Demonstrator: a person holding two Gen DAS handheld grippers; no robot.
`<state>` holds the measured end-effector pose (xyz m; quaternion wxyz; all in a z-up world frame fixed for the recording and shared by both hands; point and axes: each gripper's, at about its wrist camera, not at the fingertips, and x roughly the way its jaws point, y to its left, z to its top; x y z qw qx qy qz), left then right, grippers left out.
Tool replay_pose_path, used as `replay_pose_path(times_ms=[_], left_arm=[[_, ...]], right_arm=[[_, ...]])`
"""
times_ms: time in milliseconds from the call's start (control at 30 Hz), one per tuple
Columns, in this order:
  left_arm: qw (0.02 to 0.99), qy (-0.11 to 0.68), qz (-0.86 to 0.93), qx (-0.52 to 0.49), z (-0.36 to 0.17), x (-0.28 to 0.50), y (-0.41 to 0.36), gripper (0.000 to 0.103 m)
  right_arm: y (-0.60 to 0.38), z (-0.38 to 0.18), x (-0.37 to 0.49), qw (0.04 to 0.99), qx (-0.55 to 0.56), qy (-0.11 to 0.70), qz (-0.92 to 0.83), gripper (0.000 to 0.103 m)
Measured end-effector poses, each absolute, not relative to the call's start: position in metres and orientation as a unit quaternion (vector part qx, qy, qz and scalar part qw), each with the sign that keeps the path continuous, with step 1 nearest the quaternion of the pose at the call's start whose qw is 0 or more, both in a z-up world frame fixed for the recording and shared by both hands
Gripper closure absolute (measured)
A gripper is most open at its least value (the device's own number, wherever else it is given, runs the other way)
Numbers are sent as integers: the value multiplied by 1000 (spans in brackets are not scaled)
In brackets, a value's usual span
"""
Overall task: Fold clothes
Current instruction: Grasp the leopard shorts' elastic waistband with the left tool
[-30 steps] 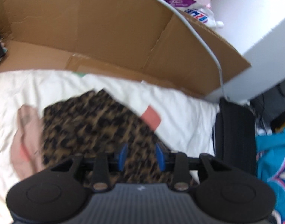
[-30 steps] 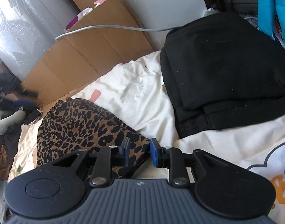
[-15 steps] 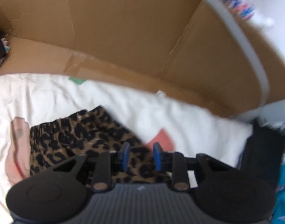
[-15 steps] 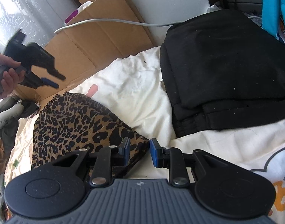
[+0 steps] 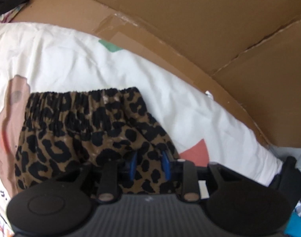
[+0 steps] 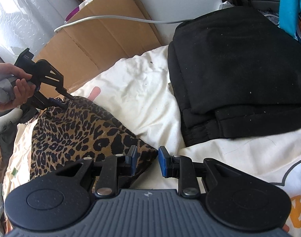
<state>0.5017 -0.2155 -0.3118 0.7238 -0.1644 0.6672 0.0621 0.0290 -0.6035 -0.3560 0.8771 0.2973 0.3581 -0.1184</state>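
A leopard-print garment (image 5: 75,138) with an elastic waistband lies flat on white bedding (image 5: 71,59). My left gripper (image 5: 150,164) is open and low over its right edge, with leopard fabric between the blue pads. In the right wrist view the same left gripper (image 6: 61,99), held by a hand (image 6: 16,86), touches the far end of the garment (image 6: 75,130). My right gripper (image 6: 146,159) is open at the garment's near corner. That corner lies against the left pad and partly in the gap.
A folded black garment (image 6: 239,69) lies on the bedding (image 6: 140,98) to the right. Flattened cardboard (image 5: 190,19) stands along the far side, with a grey cable (image 6: 111,17) running over it. A clear-wrapped roll (image 6: 18,15) stands at the far left, and blue cloth (image 6: 290,6) hangs at the far right.
The left gripper has moved forward and down onto the far end of the leopard garment, and the hand holding it has come into the right wrist view. The right gripper has barely moved.
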Motion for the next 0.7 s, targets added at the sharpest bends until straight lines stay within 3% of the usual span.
replay_pose_path(times_ms=[167, 300, 700], left_arm=[[721, 662, 75, -190, -324, 493, -206, 78], [723, 655, 71, -210, -319, 485, -199, 100], [743, 624, 32, -243, -279, 467, -194, 103]], right_arm=[[-600, -354, 34, 884, 278, 359, -111, 78], [-597, -351, 37, 890, 263, 357, -105, 78], [-586, -357, 49, 894, 231, 369, -108, 77]])
